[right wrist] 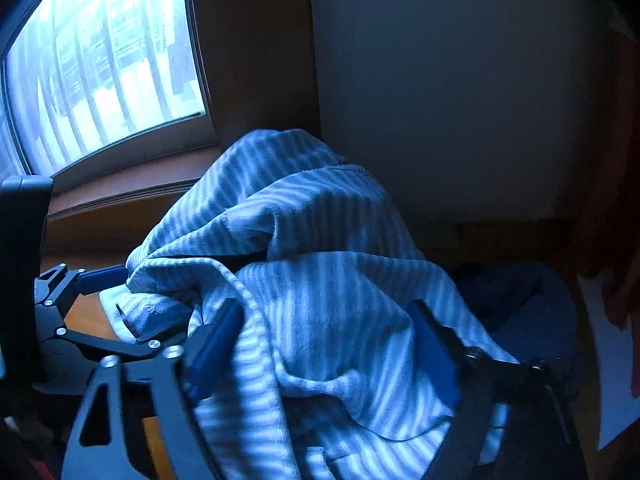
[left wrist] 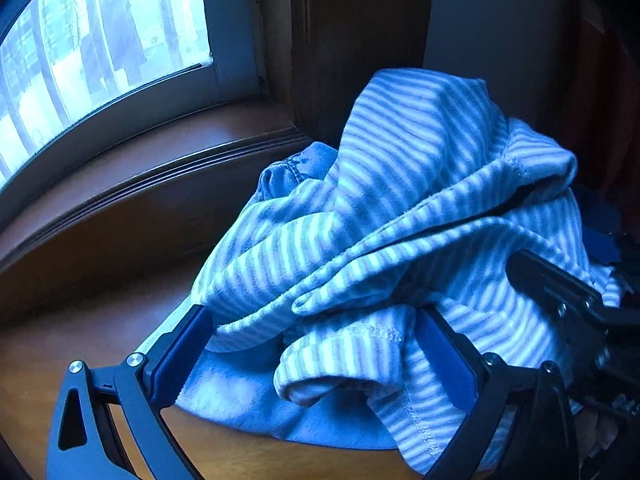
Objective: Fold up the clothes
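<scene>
Crumpled blue-and-white striped knit garment (left wrist: 400, 208) heaped on brown wooden desk (left wrist: 80, 344); left gripper (left wrist: 316, 356) and right gripper (right wrist: 328, 344) jaws wide apart, straddling cloth, nothing clamped; likely seeking an edge.

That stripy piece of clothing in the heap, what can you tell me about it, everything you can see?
The striped garment is a soft knit with narrow pale and grey-blue stripes and stitched hems. It is not folded: it lies bunched in a tall crumpled heap on the wooden surface below the window. Part of it lies over a plain light blue cloth, and a dark blue fabric lies beside it. The open left gripper and open right gripper each have folds of it between their fingers.
</scene>
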Motion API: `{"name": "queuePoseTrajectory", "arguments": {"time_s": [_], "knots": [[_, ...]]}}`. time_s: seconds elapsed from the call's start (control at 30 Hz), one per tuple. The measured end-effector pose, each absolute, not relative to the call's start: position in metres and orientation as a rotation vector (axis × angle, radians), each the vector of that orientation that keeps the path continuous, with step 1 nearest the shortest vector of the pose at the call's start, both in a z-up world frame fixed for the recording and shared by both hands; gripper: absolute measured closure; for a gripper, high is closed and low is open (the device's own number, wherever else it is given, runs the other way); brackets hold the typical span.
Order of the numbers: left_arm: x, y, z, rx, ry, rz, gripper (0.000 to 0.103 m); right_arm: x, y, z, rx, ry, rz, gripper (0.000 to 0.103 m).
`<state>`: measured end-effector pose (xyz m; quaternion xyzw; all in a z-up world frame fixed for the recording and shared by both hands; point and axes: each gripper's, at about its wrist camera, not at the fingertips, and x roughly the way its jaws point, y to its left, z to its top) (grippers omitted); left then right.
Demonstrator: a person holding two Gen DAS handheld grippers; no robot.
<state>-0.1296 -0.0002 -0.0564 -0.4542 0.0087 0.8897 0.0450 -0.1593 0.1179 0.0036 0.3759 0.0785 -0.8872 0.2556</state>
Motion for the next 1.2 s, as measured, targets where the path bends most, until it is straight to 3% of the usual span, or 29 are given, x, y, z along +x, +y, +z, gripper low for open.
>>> {"name": "queuePoseTrajectory", "arguments": {"time_s": [0.07, 0.17, 0.3, 0.6, 0.83, 0.93, 1.07, 1.2], "knots": [[-0.126, 0.001, -0.053, -1.370, -0.019, 2.683, 0.036, -0.154, 0.118, 0.008, 0.990, 0.212, -2.398, 0.057], [-0.120, 0.005, -0.049, -1.356, 0.007, 2.680, 0.053, -0.146, 0.116, 0.016, 0.961, 0.211, -2.397, 0.074], [-0.106, -0.002, -0.042, -1.352, 0.002, 2.676, 0.066, -0.127, 0.114, 0.030, 0.912, 0.186, -2.356, 0.080], [-0.040, -0.060, -0.028, -1.344, -0.139, 2.729, 0.066, -0.059, 0.098, 0.050, 0.848, 0.130, -2.107, 0.080], [0.014, -0.100, -0.036, -1.405, -0.141, 2.775, 0.066, -0.003, 0.077, 0.029, 0.935, 0.217, -1.964, 0.080], [0.031, -0.116, -0.038, -1.409, -0.162, 2.771, 0.065, 0.005, 0.058, 0.012, 1.042, 0.204, -1.914, 0.074], [0.041, -0.132, -0.042, -1.405, -0.166, 2.747, 0.045, 0.004, 0.033, -0.011, 1.162, 0.221, -1.926, 0.067], [0.050, -0.133, -0.049, -1.374, -0.135, 2.679, 0.040, 0.012, 0.040, -0.002, 1.118, 0.264, -2.040, 0.061]]}}
